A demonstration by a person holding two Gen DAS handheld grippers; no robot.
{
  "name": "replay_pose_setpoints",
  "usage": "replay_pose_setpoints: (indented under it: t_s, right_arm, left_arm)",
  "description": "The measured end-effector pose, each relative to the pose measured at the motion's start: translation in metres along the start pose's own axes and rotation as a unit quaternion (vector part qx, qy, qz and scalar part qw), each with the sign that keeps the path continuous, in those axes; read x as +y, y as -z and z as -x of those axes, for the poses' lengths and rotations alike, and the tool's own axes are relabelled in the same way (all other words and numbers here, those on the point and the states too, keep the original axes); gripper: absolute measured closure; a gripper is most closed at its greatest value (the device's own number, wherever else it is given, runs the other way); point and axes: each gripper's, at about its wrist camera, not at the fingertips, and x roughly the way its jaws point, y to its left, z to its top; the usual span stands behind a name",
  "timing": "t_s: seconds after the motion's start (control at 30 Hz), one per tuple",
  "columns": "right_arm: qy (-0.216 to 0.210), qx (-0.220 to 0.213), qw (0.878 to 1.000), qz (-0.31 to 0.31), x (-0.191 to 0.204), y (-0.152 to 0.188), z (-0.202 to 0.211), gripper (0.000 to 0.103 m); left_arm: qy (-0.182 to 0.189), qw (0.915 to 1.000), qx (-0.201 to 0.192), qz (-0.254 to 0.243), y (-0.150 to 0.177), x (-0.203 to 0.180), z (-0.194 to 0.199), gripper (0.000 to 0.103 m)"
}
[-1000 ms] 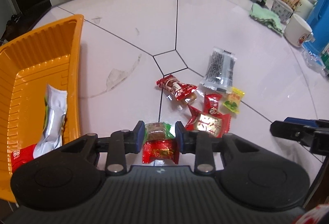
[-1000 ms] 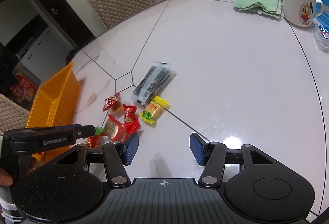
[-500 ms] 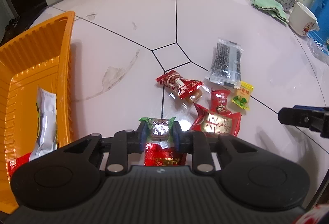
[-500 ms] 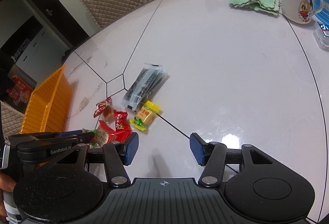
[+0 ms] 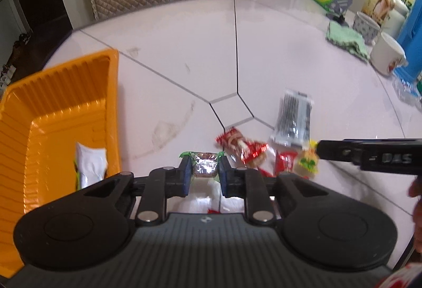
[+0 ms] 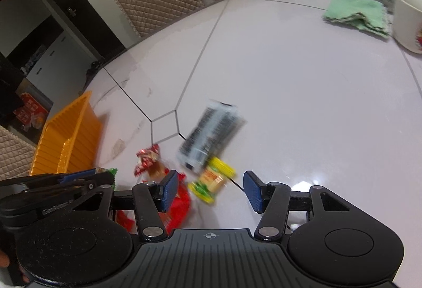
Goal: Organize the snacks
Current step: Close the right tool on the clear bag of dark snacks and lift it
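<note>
**Candy clamped in the left gripper, right one open over the pile**

Candy first: the left gripper [image 5: 202, 174] has its blue pads pressed tight on a small green-edged candy [image 5: 205, 164] with a shiny foil face — it sits squarely between the fingers, clear of the white table [image 5: 263, 50].

Off to the left, the orange tray [image 5: 52, 92] waits at the table's edge, and a silver-white packet [image 5: 91, 168] lies inside it, near the right wall.

To the right of the held candy, the rest of the snacks lie loose on the tabletop: a red twisted wrapper [image 5: 241, 146], a small red sachet [image 5: 284, 161], a yellow-green sweet [image 5: 307, 160], and farther off a clear pack of dark sticks [image 5: 294, 117].

Now the right gripper [image 6: 208, 191] — jaws standing well apart, nothing between the pads. The yellow-green sweet [image 6: 212, 182] lies on the table just beyond its gap, blurred, with a larger red packet [image 6: 180, 204] partly behind the left finger. The dark stick pack [image 6: 211, 136] is just beyond the sweet.

Far right, a green cloth [image 6: 356, 13] and a white mug [image 6: 408, 21] stand well apart from the action.
</note>
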Motion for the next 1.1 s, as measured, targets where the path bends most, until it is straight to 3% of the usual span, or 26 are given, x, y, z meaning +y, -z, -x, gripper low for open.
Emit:
replay_pose_setpoints:
  t_s: [0.17, 0.43, 0.67, 0.8, 1.1]
  right_arm:
    - [0.002, 0.003, 1.000, 0.002, 0.013, -0.015, -0.024, 0.048]
    - [0.039, 0.009, 0.999, -0.005, 0.021, -0.030, -0.052, 0.048]
    - [0.084, 0.007, 0.995, 0.054, 0.036, -0.032, -0.068, 0.048]
    - [0.106, 0.000, 0.991, 0.082, 0.041, -0.033, -0.074, 0.058]
    - [0.112, -0.003, 0.985, 0.135, 0.045, -0.033, -0.081, 0.065]
  left_arm:
    - [-0.001, 1.0000, -0.007, 0.006, -0.007, 0.006, 0.000, 0.084]
    - [0.001, 0.9998, -0.006, 0.017, -0.010, 0.016, -0.007, 0.084]
    - [0.004, 0.9997, -0.006, 0.024, -0.014, 0.022, -0.011, 0.084]
    - [0.004, 0.9996, -0.004, 0.026, -0.014, 0.023, -0.014, 0.084]
    - [0.003, 0.9997, -0.007, 0.025, -0.014, 0.022, -0.012, 0.084]
